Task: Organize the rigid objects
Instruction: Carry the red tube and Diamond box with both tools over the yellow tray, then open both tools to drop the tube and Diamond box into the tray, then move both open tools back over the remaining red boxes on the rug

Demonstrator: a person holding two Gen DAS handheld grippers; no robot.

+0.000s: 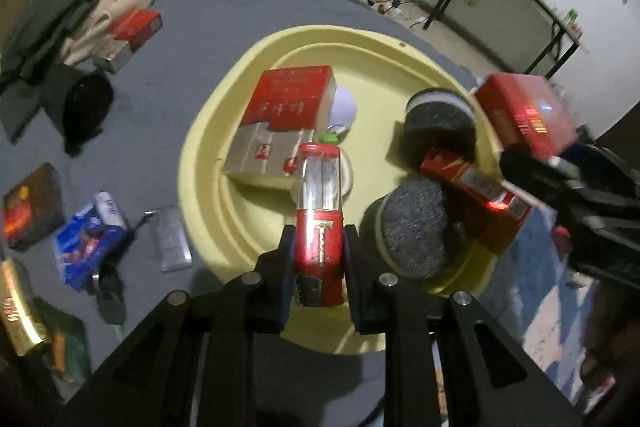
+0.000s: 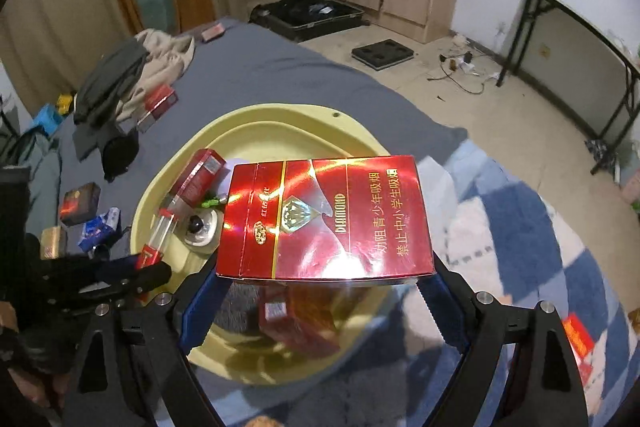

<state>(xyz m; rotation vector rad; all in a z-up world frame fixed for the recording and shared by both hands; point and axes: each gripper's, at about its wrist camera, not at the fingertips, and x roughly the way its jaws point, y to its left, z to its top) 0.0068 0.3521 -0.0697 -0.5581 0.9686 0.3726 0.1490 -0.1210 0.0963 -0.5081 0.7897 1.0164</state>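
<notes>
Red lighter (image 1: 319,215) and red Diamond carton (image 2: 326,217) held above yellow basin (image 1: 208,131).

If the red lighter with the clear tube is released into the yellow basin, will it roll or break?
The red lighter looks stiff and probably light, since the left claw holds it by its base alone. Its rounded body may roll in the yellow basin. The clear tube might crack.

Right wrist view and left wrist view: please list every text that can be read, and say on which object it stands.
"DIAMOND": on the red carton held in the right gripper.
"劝阻青少年吸烟" and "禁止中小学生吸烟": gold lines on the same carton.
Small gold characters near its emblem: too small to read.
Red carton in the yellow basin: blurred characters, unreadable.
Red lighter in the left gripper: gold print, unreadable.
</notes>
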